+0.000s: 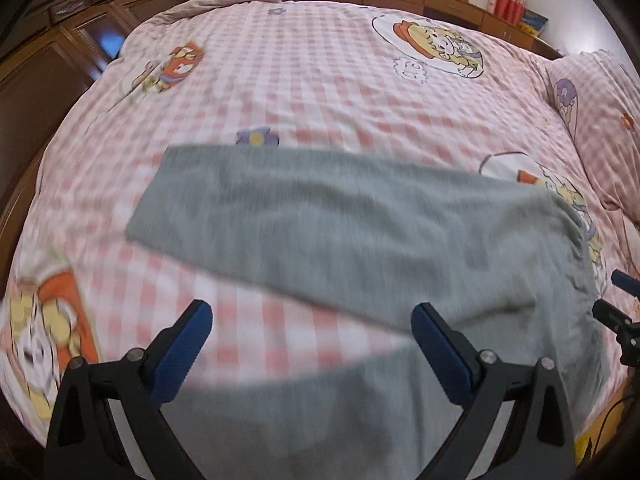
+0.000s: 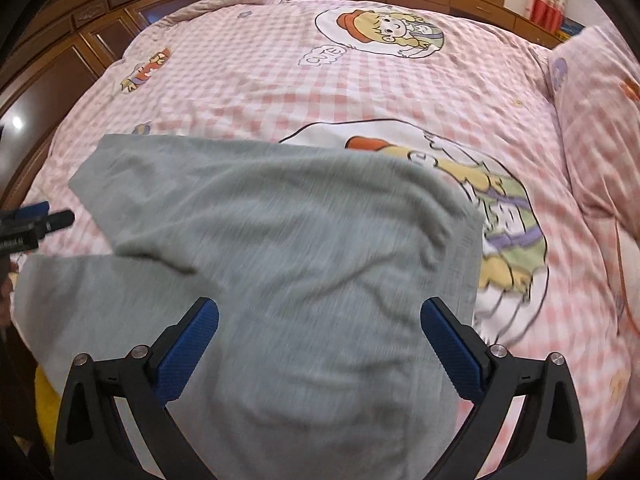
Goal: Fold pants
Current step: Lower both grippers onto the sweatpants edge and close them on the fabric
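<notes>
Grey pants [image 1: 360, 232] spread on pink checked bed [image 1: 320, 60], legs splayed apart. Left gripper [image 1: 312, 334] fingers wide, empty, above crotch gap. Right gripper [image 2: 320, 330] fingers wide, empty, above seat. Fabric looks soft, light, floppy; best pinched at waistband and hem.

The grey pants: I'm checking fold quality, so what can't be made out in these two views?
- Near leg's end: cut off at the bottom edge behind the left gripper.
- Waistband: behind the right gripper, cut off below.
- Grey pants creases: motion blur smears them in both views.
- Bedspread under the pants: covered.
</notes>
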`<state>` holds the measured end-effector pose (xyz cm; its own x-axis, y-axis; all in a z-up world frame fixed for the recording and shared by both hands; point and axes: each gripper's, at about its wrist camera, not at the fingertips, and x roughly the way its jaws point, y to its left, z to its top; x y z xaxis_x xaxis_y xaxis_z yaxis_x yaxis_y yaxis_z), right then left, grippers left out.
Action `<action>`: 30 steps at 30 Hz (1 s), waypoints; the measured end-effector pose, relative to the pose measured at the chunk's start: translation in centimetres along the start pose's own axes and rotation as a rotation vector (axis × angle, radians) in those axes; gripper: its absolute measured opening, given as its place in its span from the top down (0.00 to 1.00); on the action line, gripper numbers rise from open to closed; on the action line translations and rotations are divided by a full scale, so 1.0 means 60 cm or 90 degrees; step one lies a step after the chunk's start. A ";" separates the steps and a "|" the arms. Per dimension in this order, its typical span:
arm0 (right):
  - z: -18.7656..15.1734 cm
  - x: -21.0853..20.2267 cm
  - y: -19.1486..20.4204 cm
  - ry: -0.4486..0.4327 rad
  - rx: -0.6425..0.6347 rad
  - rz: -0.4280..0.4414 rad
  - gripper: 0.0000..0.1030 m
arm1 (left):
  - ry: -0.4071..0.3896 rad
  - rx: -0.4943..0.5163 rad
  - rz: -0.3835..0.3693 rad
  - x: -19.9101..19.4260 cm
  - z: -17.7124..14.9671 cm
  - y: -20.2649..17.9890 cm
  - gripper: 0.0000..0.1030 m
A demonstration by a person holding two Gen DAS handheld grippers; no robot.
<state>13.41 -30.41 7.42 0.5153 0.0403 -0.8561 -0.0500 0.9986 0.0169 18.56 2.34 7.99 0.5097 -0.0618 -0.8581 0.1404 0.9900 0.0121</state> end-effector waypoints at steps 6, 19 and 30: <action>0.057 0.067 -0.030 0.034 -0.014 -0.006 0.00 | 0.035 0.026 0.003 0.079 0.074 0.025 0.01; 0.159 0.176 -0.062 0.069 -0.090 -0.030 0.02 | 0.090 0.170 -0.004 0.228 0.205 -0.001 0.02; 0.160 0.249 -0.066 0.121 -0.083 -0.025 0.04 | 0.095 0.200 -0.047 0.285 0.195 -0.018 0.00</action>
<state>29.54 -33.42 -0.47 0.3488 -0.0176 -0.9370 -0.1503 0.9858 -0.0745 37.06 -1.28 -0.72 0.3621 -0.0892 -0.9279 0.4384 0.8948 0.0851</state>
